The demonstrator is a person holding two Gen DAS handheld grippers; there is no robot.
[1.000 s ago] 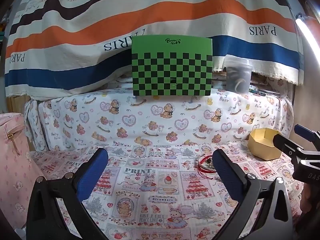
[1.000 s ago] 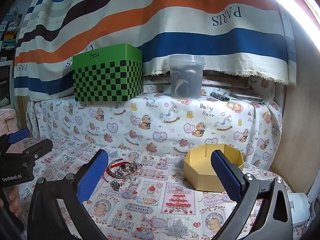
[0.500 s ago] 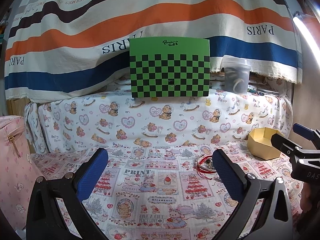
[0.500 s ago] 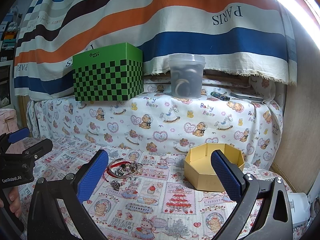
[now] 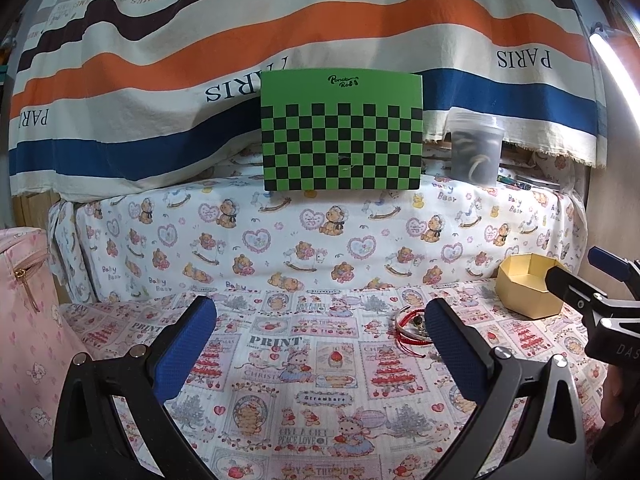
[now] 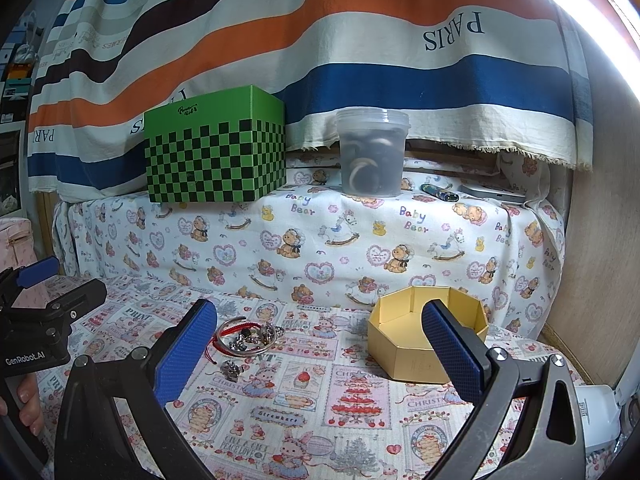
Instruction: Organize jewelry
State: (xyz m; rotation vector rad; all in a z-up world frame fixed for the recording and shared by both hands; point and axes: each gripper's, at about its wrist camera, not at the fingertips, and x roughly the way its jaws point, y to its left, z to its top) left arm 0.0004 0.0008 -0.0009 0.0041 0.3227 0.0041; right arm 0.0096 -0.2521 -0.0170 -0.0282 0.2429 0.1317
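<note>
Since the frame a second ago, very little differs: in the left wrist view the green checkered box [image 5: 341, 132] sits slightly lower and the scene has shifted a touch, while the right wrist view matches its earlier picture almost exactly. Both claws remain spread wide with nothing between the blue pads.

The left gripper [image 5: 320, 344] hangs above the printed cloth [image 5: 304, 364], jaws apart. The right gripper [image 6: 320, 344] is likewise spread, its right pad overlapping the yellow octagonal box [image 6: 404, 354] in view.

The jewelry pile [image 6: 248, 336] lies on the cloth just left of the yellow box, well clear of it. It is a tangle: a silver bangle looped with a red cord, with small dark and metallic charms gathered inside. A separate small silver piece [image 6: 232, 369] lies just in front of the pile, apart from it. The yellow box is open-topped; what shows of its inside looks bare.
</note>
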